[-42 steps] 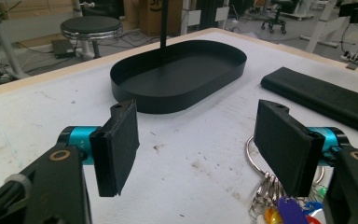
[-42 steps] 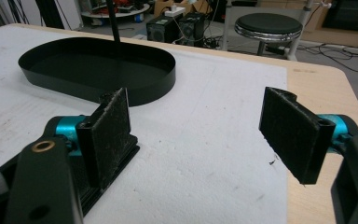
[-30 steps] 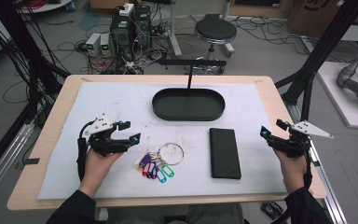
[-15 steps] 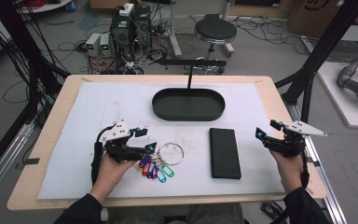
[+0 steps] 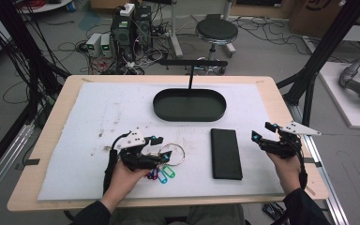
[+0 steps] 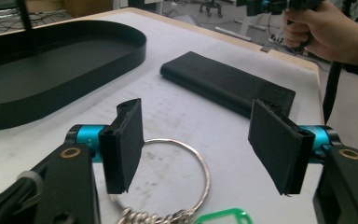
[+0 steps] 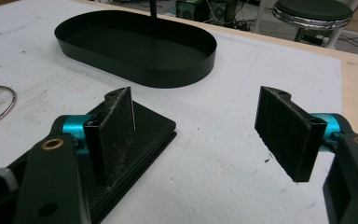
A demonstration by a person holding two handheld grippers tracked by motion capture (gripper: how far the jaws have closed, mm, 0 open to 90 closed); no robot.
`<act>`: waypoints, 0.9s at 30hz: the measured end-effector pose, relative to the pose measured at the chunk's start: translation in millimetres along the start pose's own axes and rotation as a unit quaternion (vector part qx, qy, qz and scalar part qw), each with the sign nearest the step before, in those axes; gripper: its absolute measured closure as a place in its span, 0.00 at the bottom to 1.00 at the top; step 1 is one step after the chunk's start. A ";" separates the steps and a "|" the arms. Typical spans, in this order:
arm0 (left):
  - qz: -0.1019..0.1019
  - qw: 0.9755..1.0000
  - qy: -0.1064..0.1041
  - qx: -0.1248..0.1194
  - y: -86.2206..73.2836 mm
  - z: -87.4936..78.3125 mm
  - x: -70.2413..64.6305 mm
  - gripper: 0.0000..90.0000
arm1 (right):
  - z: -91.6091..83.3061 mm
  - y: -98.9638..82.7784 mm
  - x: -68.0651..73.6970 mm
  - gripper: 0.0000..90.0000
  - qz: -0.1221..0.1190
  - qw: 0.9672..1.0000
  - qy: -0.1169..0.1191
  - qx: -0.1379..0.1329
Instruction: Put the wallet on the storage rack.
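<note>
- The key ring [image 6: 179, 182] lies flat on the white mat [image 5: 98, 117], directly under the left gripper [image 6: 196, 142]; its wire loop passes below the gap between the jaws, and the coloured tags [image 5: 161, 173] lie on the side nearer to the person.
- The left gripper's jaws stand spread, one on each side of the loop, and the pads [image 6: 128, 140] press on nothing. They have just been closing a little with the ring under the gap, so I judge this is the approach for a pinch on the wire.
- The ring is thin and flat on the mat, so probably the pads must go lower before they can catch it.
- The wallet [image 5: 226, 153] lies beyond the left gripper and a little to its right, apart from the ring.
- The right gripper [image 7: 196, 128] waits with jaws spread; they have just been closing slightly, and nothing is between them. Its left jaw stands in front of the near corner of the wallet, so this hand seems ready for that thing.
- The black tray [image 5: 189, 104] stands farther ahead of both grippers, empty. I judge it is the place where the things should go.
</note>
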State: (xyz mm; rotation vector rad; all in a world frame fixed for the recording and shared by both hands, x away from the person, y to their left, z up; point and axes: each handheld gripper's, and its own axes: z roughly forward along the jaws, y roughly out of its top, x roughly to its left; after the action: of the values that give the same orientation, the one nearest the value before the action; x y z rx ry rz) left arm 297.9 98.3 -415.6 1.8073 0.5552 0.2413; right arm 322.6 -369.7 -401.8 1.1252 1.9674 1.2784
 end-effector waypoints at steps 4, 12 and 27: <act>0.013 1.000 -0.013 0.007 0.9 18.5 -19.6 0.43 | -1.1 -0.3 -1.3 0.32 0.005 1.000 -0.002 -0.001; 0.039 0.998 -0.046 0.037 -2.3 52.8 -48.0 0.50 | -2.5 -0.7 -2.9 0.32 0.005 1.000 -0.005 -0.004; 0.078 0.991 -0.055 0.094 -7.1 92.0 -74.5 0.49 | -3.8 -9.9 5.0 0.51 0.000 0.993 0.104 0.060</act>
State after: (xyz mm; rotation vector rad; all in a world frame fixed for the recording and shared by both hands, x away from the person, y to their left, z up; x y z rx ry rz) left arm 271.6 -14.3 -442.0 2.0368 0.3696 0.1988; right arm 313.5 -369.2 -409.2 1.0840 2.2228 1.3384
